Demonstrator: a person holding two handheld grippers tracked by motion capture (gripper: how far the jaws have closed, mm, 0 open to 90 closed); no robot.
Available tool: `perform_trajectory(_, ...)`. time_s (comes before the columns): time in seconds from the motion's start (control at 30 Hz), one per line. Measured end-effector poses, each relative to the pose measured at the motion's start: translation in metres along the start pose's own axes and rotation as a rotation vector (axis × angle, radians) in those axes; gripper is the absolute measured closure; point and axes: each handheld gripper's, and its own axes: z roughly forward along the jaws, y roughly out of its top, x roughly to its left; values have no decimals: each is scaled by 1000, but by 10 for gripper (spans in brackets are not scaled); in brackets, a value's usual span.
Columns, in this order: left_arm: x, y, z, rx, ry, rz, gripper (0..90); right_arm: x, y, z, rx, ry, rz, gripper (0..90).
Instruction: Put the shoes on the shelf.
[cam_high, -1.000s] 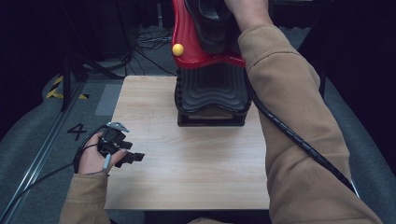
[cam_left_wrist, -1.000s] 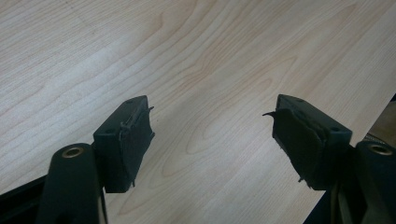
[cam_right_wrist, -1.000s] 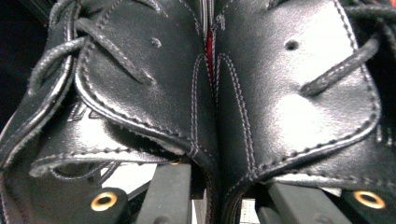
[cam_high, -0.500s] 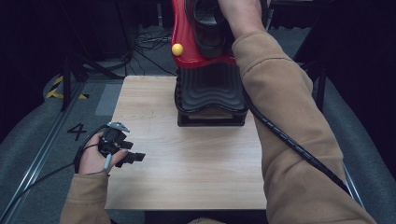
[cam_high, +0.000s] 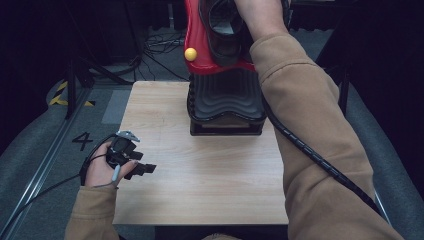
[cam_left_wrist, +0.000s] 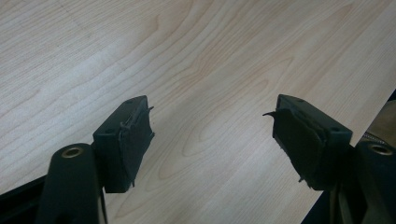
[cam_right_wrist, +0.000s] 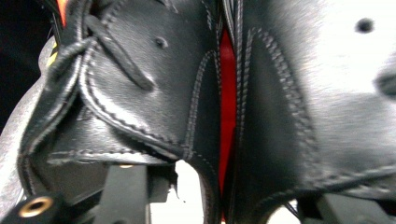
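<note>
The right gripper (cam_right_wrist: 224, 205) is seen jammed up against a pair of black leather shoes (cam_right_wrist: 187, 102); its jaws have just been opening and now stand apart, with shoe leather between them but no clear squeeze. The shoes (cam_high: 225, 30) are parked up on a red stand (cam_high: 197, 35) with a yellow knob (cam_high: 190, 54), over a black ribbed base (cam_high: 226, 102) at the far edge of the wooden table (cam_high: 200, 180). The left gripper (cam_left_wrist: 212, 140) is held wide open and empty over the table's near left edge, and a "4" (cam_high: 81, 140) can be read on the floor beside it.
</note>
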Motion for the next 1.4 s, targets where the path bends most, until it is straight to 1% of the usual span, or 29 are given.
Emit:
perform_trajectory(0.07, 0, 0, 0, 0, 0, 0, 285, -1, 0, -1, 2, 2, -3, 500)
perform_trajectory(0.13, -1, 0, 0, 3, 1, 0, 283, -6, -3, -3, 0, 15, 0, 469)
perform_trajectory(0.2, -2, 1, 1, 4, 2, 2, 282, -7, -3, -5, 0, 7, -6, 463)
perform_trajectory(0.3, -5, 3, 1, 4, 1, 11, 281, -10, -6, -13, 1, 18, -3, 469)
perform_trajectory(0.33, -5, 3, 0, 4, 0, 12, 282, -10, -7, -14, 7, 12, -3, 466)
perform_trajectory(0.43, -7, 5, 0, 0, 7, 21, 281, -12, -10, -23, 8, 18, -10, 460)
perform_trajectory(0.47, -8, 5, 0, -1, 2, 19, 282, -13, -11, -26, 7, 23, -13, 459)
perform_trajectory(0.5, -9, 5, -1, -2, 4, 21, 282, -14, -12, -31, -7, 41, -14, 456)
perform_trajectory(0.53, -10, 6, -1, -2, 5, 22, 281, -15, -14, -37, -12, 33, -22, 455)
perform_trajectory(0.57, -10, 6, -1, -2, 5, 22, 282, -16, -16, -42, -18, 41, -29, 454)
perform_trajectory(0.63, -11, 7, -2, -2, 6, 29, 281, -18, -19, -51, -25, 45, -48, 451)
perform_trajectory(0.7, -12, 7, -2, -2, 9, 31, 282, -21, -23, -59, -35, 67, -70, 446)
perform_trajectory(0.77, -14, 8, -2, -1, 11, 34, 281, -25, -29, -70, -39, 74, -91, 446)
perform_trajectory(0.8, -14, 8, -2, -1, 11, 34, 281, -25, -29, -70, -39, 74, -91, 446)
perform_trajectory(0.83, -15, 8, -2, 0, 14, 40, 281, -28, -33, -78, -43, 91, -104, 445)
perform_trajectory(0.87, -15, 8, -2, 1, 16, 39, 281, -31, -38, -85, -47, 103, -129, 444)
perform_trajectory(0.9, -16, 8, -2, 2, 14, 36, 281, -35, -43, -92, -54, 128, -149, 444)
perform_trajectory(0.97, -17, 8, -2, 1, 14, 34, 281, -41, -50, -101, -67, 158, -177, 444)
perform_trajectory(1.0, -17, 8, -3, 1, 14, 38, 281, -44, -53, -105, -71, 167, -189, 444)
perform_trajectory(1.07, -17, 8, -3, 2, 14, 38, 281, -54, -64, -115, -86, 196, -214, 443)
perform_trajectory(1.13, -17, 7, -4, 0, 18, 34, 282, -61, -73, -120, -86, 215, -233, 441)
perform_trajectory(1.17, -17, 7, -4, 0, 18, 33, 281, -65, -79, -123, -79, 227, -261, 440)
perform_trajectory(1.23, -18, 6, -5, 2, 22, 31, 281, -73, -90, -124, -59, 244, -280, 440)
perform_trajectory(1.27, -18, 6, -5, 1, 25, 32, 281, -77, -95, -125, -59, 246, -306, 439)
perform_trajectory(1.33, -19, 5, -4, 5, 22, 27, 281, -85, -104, -126, -59, 251, -317, 437)
perform_trajectory(1.4, -18, 6, -4, 11, 24, 26, 281, -93, -114, -128, -69, 262, -343, 436)
